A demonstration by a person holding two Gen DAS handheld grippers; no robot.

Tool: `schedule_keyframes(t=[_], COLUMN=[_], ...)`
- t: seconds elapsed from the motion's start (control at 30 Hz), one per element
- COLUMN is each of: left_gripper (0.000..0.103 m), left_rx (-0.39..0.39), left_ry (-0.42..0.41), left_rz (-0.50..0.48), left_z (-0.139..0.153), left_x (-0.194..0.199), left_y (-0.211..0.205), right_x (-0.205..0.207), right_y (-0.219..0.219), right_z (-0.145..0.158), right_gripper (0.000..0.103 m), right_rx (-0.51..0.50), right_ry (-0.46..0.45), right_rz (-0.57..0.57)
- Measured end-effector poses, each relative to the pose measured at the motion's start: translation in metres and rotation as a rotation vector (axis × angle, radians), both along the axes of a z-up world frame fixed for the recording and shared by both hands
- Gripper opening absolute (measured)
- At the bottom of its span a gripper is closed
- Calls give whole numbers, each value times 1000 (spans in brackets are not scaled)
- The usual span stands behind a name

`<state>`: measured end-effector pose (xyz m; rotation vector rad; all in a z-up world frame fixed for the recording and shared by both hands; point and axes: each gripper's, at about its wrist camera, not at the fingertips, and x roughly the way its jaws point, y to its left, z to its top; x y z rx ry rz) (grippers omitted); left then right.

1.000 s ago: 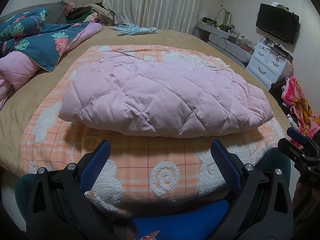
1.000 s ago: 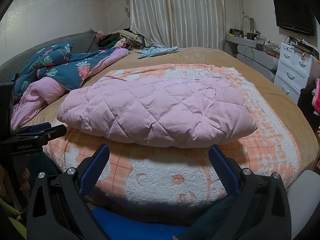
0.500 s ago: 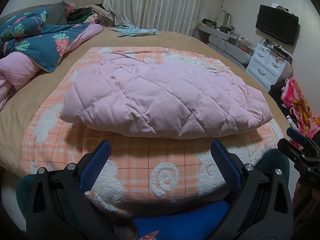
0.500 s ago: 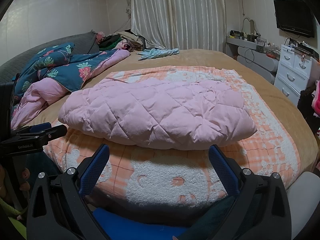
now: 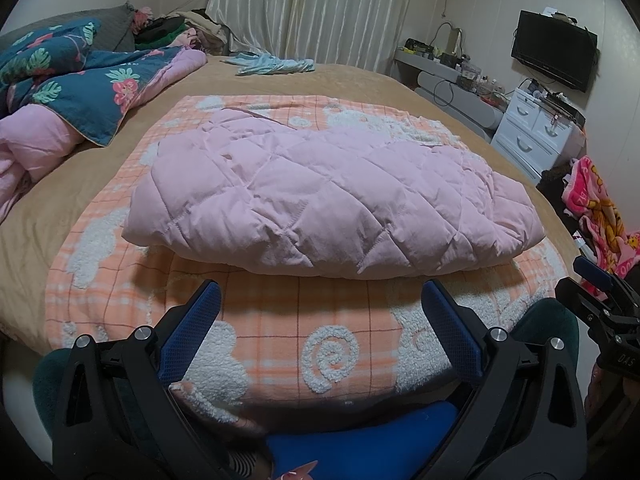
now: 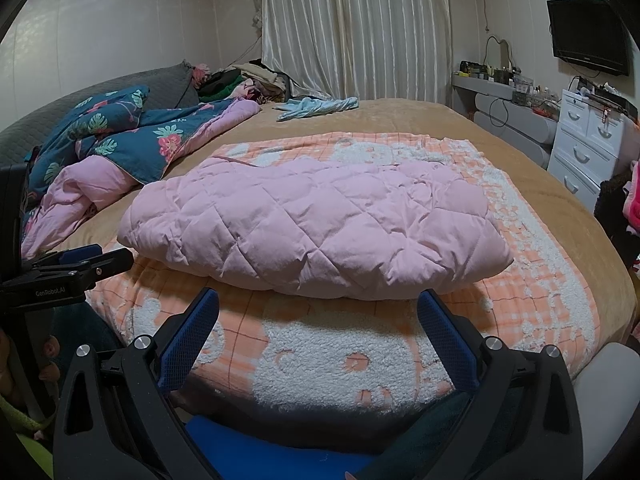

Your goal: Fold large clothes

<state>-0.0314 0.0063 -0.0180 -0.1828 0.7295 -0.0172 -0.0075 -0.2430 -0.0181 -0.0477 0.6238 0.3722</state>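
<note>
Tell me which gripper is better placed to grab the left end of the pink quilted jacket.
Left. The left gripper is open and sits toward the left end of the pink quilted jacket; the right gripper, also open, hangs further right. Neither touches it, so the edge is slight.

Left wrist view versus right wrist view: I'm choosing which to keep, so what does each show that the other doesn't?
Left wrist only: the left tongs up close, open, and a pink cartoon cloth at right. Right wrist only: the right tongs up close, open, and the grey headboard. Both: the folded pink quilted garment lying on the orange checked blanket, untouched, plus the floral duvet and television.
</note>
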Motion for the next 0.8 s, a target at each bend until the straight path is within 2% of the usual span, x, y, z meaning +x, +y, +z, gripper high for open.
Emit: schedule_keyframes(t=[0.8], left_gripper=[94], left_rx=[-13], left_ry=[-6], left_rz=[-7], left_z=[4], left_x=[-3], left_y=[2], right_x=[-1], right_y=[-1], right_z=[5], right_gripper=[99], right_rx=[-7], right_ry=[-4], right_rz=[-1])
